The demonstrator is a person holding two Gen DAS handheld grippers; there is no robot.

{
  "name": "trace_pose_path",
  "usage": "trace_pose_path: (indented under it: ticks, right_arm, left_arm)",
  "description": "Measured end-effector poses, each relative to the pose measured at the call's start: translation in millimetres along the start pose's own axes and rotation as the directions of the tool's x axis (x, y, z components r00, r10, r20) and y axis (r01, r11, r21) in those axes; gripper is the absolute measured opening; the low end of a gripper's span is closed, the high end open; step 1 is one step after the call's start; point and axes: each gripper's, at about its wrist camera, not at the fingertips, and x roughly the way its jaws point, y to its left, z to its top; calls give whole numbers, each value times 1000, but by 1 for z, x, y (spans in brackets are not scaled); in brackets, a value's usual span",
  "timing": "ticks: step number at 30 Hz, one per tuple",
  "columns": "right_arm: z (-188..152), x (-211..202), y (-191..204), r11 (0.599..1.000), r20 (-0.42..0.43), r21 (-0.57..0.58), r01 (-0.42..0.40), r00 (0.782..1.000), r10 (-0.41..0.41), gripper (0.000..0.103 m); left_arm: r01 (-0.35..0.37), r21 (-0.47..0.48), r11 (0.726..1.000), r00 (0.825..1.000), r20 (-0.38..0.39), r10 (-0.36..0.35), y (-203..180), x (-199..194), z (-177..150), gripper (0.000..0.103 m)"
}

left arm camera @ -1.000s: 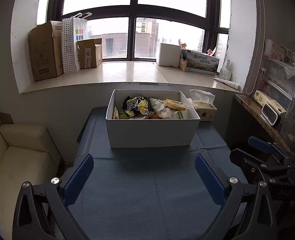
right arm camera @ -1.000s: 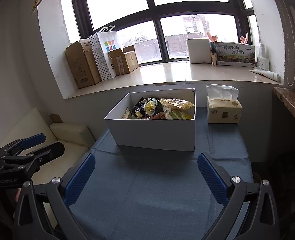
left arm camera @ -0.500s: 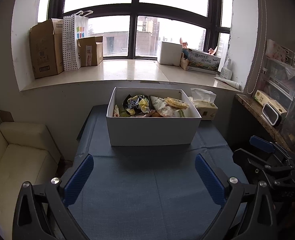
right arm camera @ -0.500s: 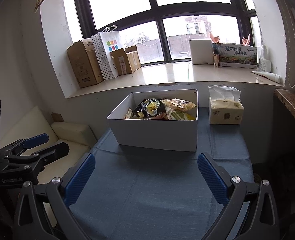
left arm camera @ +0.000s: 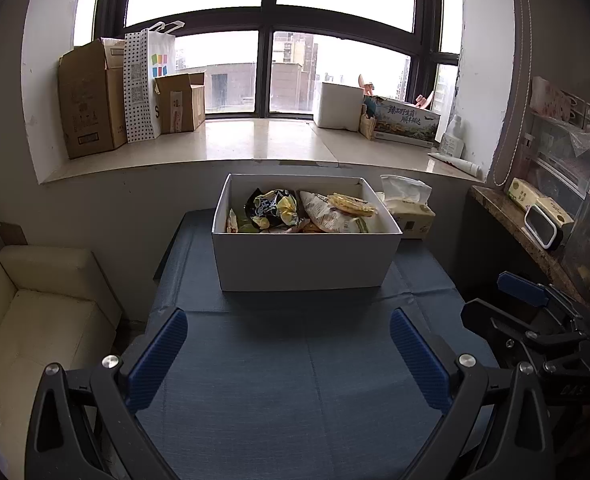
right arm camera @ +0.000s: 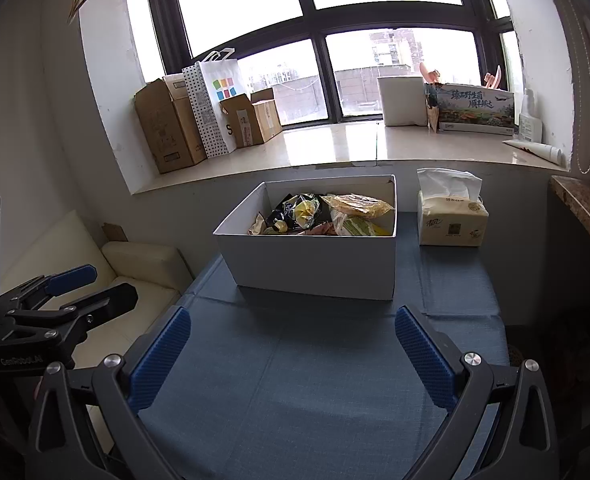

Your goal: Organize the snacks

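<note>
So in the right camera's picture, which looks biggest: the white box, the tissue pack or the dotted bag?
1. White box
2. Dotted bag
3. Tissue pack

The bag stands farther away, so its true size may differ.

Matt white card box (left arm camera: pixel 303 258), glossy crinkled snack packets (left arm camera: pixel 273 208) (foil-like), woven blue tablecloth (left arm camera: pixel 295 380)

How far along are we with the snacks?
Done: the snack packets all sit in the white box; none lie on the blue cloth. In hand: nothing, the left gripper and right gripper are both open. Left: whatever sorting remains, untouched.
</note>
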Motion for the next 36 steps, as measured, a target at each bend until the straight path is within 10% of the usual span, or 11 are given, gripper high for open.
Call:
trace_pose_path:
  ticks: [36]
  right_arm:
    - [-2, 1, 3, 1000, -8, -9, -10, 1000, 10, 103]
  left_arm:
    - [-5, -12, 1000, 1000, -16, 5, 1, 5, -3, 103]
